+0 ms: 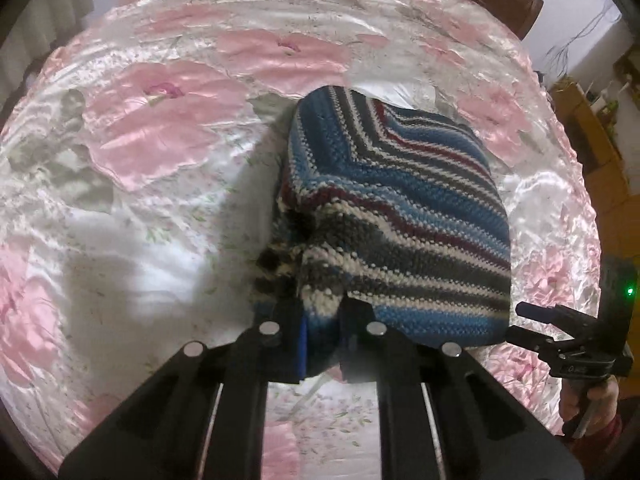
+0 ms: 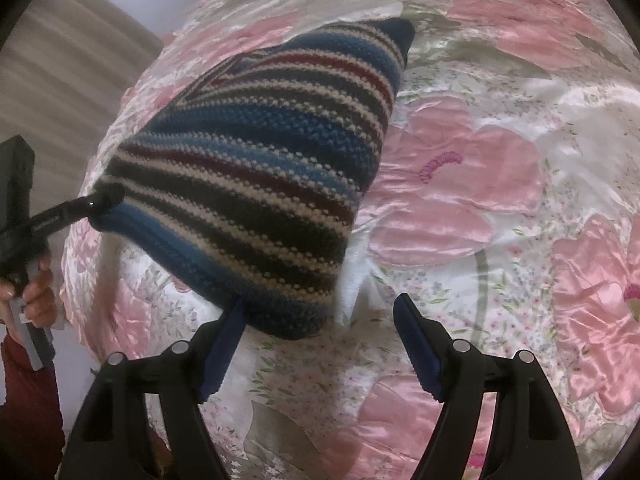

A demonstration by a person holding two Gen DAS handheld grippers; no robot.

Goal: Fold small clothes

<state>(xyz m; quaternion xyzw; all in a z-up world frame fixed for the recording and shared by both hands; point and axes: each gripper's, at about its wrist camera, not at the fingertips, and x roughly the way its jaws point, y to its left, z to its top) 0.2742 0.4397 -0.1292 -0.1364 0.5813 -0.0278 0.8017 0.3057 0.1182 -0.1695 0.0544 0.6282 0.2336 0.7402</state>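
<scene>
A small knit garment [image 1: 400, 216] with blue, white, grey and maroon stripes is held folded over the pink floral bedspread [image 1: 160, 140]. My left gripper [image 1: 320, 312] is shut on its near corner, with bunched knit between the fingers. In the right wrist view the same garment [image 2: 256, 168] hangs slanted, the left gripper [image 2: 100, 202] pinching its left corner. My right gripper [image 2: 320, 320] stands open, the garment's lower corner just above its left finger [image 2: 230, 328]. From the left wrist view the right gripper [image 1: 520, 324] sits at the garment's right lower edge.
The satin bedspread [image 2: 480, 200] fills both views, wrinkled. A wooden headboard [image 1: 504, 0] and wooden furniture [image 1: 592, 148] stand at the far right. Curtains [image 2: 60, 80] hang beyond the bed's left side. A hand [image 2: 36, 292] holds the left gripper's handle.
</scene>
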